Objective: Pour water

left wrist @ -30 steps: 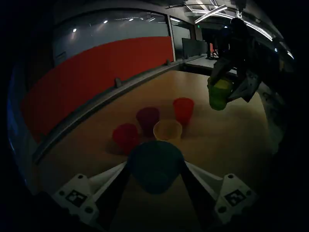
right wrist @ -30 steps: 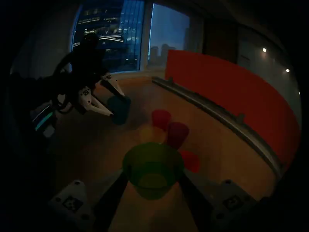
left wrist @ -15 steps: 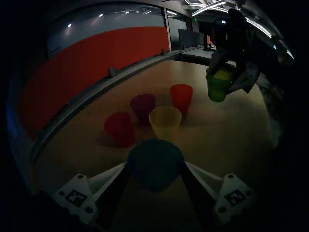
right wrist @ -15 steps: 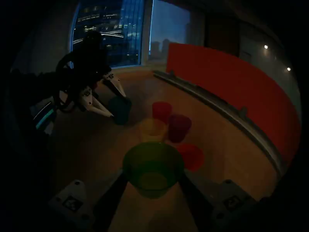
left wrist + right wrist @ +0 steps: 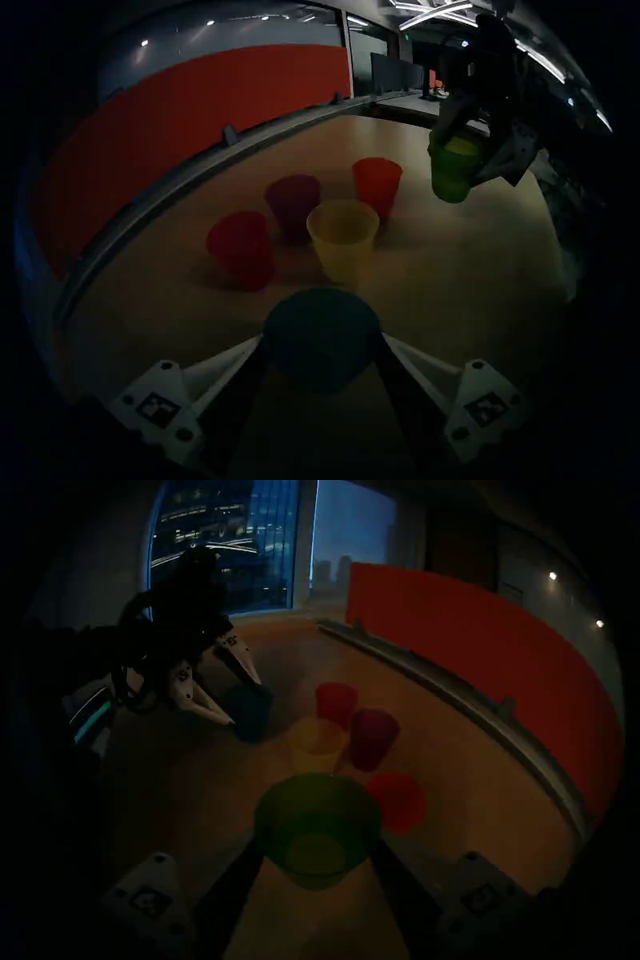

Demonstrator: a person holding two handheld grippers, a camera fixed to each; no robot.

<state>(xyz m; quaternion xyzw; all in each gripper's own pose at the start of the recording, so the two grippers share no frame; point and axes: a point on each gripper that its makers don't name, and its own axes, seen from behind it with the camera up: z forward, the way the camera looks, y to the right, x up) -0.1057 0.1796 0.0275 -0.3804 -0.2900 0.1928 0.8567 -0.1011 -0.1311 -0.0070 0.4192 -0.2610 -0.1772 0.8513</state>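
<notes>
Now, from the left in the left gripper view: a red wall panel (image 5: 160,136) runs along the far edge of the wooden table (image 5: 480,264). On the table stands a dark red cup (image 5: 240,248), then a maroon cup (image 5: 294,204) just behind it. Dead centre and close up, the left gripper (image 5: 322,344) has both fingers clamped on a teal cup (image 5: 322,336). Just beyond it stands a yellow cup (image 5: 344,236), mouth up, with an orange-red cup (image 5: 377,184) close behind. Far right, the right gripper (image 5: 462,160) grips a green cup (image 5: 450,172) between its fingers, well apart from the cluster.

Over to the right gripper view: teal cup on the left in its pincers, green cup front and centre, squeezed from both sides. Too dim to tell whether it holds water.
</notes>
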